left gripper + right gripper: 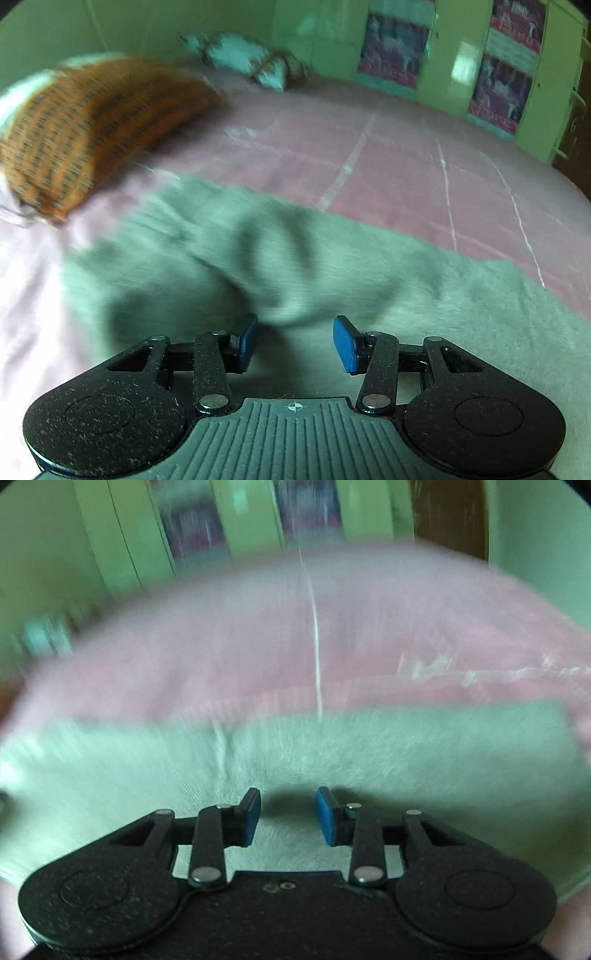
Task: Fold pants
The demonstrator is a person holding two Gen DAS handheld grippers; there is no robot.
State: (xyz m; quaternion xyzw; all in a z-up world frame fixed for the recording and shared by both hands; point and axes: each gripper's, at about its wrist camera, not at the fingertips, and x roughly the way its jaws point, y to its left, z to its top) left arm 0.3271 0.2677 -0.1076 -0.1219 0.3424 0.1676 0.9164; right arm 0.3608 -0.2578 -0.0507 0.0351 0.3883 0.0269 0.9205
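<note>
Grey-green pants [280,258] lie spread on a pink bed sheet [388,162], with a raised fold near the middle of the left wrist view. My left gripper [295,341] is open just above the pants, its blue pads [249,343] empty. In the right wrist view the pants [332,753] lie as a flat band across the sheet [258,646]. My right gripper [288,818] is open above the cloth, casting a shadow on it, and holds nothing. Both views are blurred.
An orange patterned pillow [85,136] lies at the far left of the bed. A pale blue cushion [240,55] sits at the head. Green wardrobe doors with posters [498,74] stand beyond the bed's far edge.
</note>
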